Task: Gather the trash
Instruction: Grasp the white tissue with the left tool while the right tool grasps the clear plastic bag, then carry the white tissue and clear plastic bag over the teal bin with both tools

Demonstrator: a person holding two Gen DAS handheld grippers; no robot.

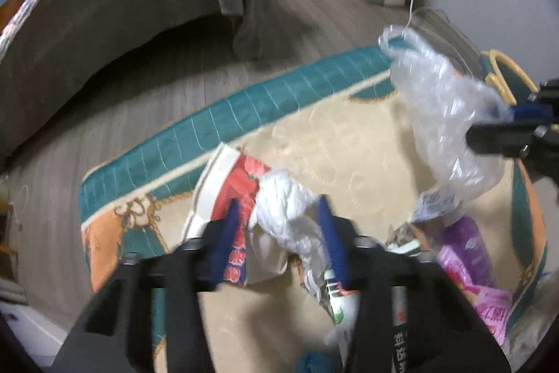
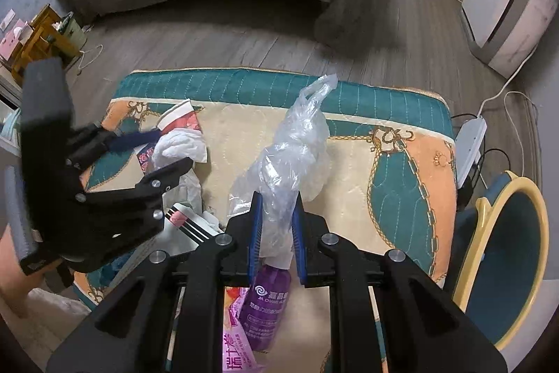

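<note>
Left hand-held gripper (image 1: 279,219): jaws wide, straddling crumpled tissue (image 1: 284,201) dead ahead.
Right hand-held gripper (image 2: 276,219): clamping clear plastic bag (image 2: 297,142).

The right claw (image 2: 276,226) pinched a clear plastic bag (image 2: 297,142) above the rug (image 2: 401,163); the left claw (image 2: 167,149) straddled crumpled white tissue (image 2: 181,145) beside a paper cup (image 2: 180,117).

Purple bottle (image 2: 267,306) neck hidden behind plastic bag (image 2: 293,156), pink wrapper (image 2: 234,348) cropped
</note>
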